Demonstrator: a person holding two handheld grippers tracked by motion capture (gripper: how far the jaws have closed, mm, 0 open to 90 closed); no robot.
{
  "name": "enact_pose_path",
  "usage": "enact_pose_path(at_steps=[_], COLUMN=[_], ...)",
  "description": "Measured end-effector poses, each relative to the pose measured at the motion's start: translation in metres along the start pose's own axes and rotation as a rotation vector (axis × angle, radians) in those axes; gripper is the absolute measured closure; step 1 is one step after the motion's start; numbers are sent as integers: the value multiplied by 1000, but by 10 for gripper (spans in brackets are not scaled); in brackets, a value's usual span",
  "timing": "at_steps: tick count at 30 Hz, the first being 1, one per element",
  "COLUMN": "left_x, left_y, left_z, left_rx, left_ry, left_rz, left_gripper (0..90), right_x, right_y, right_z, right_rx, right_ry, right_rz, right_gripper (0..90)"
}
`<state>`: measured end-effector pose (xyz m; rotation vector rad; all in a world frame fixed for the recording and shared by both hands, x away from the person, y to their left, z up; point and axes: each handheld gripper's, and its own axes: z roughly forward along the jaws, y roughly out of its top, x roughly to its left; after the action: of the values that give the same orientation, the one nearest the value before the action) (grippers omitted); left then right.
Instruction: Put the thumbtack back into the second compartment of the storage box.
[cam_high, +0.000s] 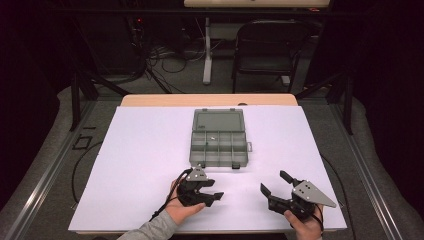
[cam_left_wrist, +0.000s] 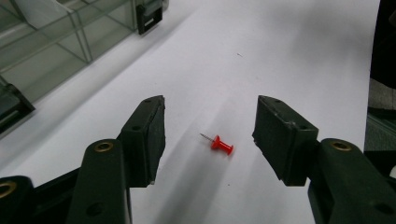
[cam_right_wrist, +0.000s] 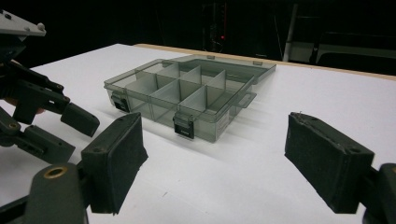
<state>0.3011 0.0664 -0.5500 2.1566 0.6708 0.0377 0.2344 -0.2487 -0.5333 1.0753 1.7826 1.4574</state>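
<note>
Over red pushpin (cam_left_wrist: 221, 145): left hand-held gripper (cam_left_wrist: 208, 122) angled down, jaws wide, gripping nothing.

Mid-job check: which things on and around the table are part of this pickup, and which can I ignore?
In the job:
- red push pin, lying between the open jaws of the left gripper
- compartment box, lid open
- right gripper, open, empty

Just lying about:
- folding chair behind the table
- floor cables
</note>
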Motion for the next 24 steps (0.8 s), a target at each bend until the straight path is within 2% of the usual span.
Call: enact_pose_path(at_steps=[4, 9, 11, 13, 18, 24], left_x=[-2, -5, -5, -3, -5, -12], left_y=[-3, -4, -4, -4, -6, -9], left_z=[5, 10, 11, 13, 13, 12], left_rx=[13, 26, 30, 37, 56, 58], left_ry=[-13, -2, -12, -31, -24, 16], left_rz=[-6, 38, 49, 36, 14, 1], left_gripper=[479, 495, 496, 513, 547, 580], right_x=[0, 1, 0, 0, 0, 0], right_y=[0, 0, 0, 0, 0, 0], right_z=[0, 0, 0, 0, 0, 0], right_rx=[0, 4, 1, 4, 2, 2], right_ry=[2, 2, 3, 3, 1, 2], right_rz=[1, 0, 1, 0, 2, 2], right_gripper=[192, 192, 192, 192, 192, 192])
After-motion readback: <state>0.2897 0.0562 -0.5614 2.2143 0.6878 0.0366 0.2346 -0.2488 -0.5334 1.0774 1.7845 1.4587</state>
